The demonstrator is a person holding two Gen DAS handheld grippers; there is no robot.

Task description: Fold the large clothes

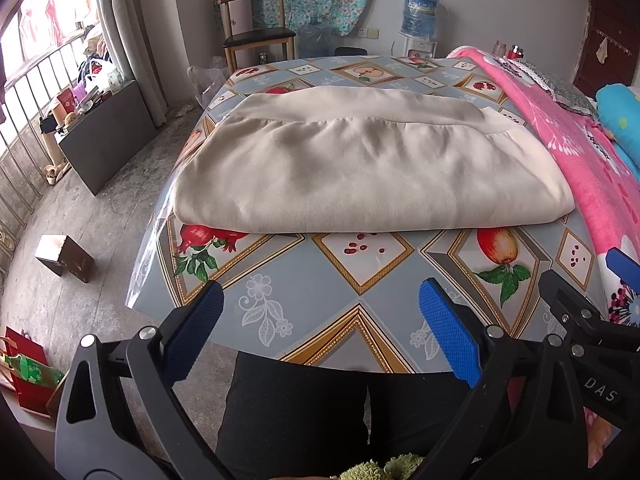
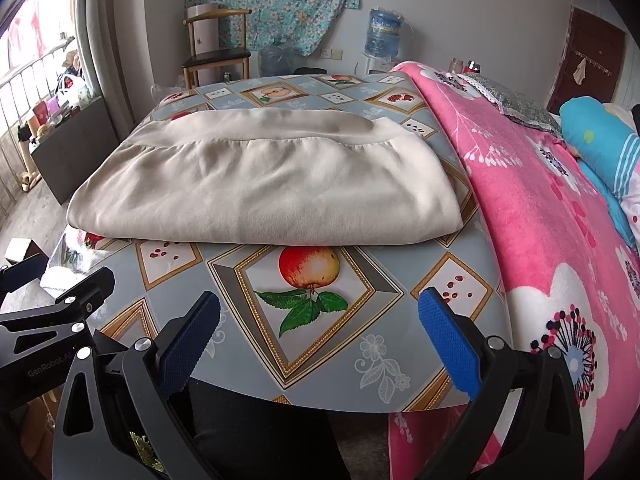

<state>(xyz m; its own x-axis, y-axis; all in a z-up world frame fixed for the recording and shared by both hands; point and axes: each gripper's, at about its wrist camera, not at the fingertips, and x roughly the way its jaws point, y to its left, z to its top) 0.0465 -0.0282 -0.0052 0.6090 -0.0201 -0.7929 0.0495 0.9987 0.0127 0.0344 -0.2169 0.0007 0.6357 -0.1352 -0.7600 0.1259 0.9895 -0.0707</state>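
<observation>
Beige garment [image 1: 360, 164] lies folded, squared mid-table [image 1: 360, 280], apparently finished; left gripper [image 1: 320, 320] and right gripper [image 2: 320, 320] hover wide, empty, at the near edge.

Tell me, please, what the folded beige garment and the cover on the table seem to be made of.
The beige garment looks like soft knit cotton or fleece: matte, with gentle wrinkles, a gathered seam and a thick rounded fold. The table cover looks like printed plastic or oilcloth: smooth, slightly glossy, with a clear shiny edge at its left side. Both are judged by look only.
</observation>
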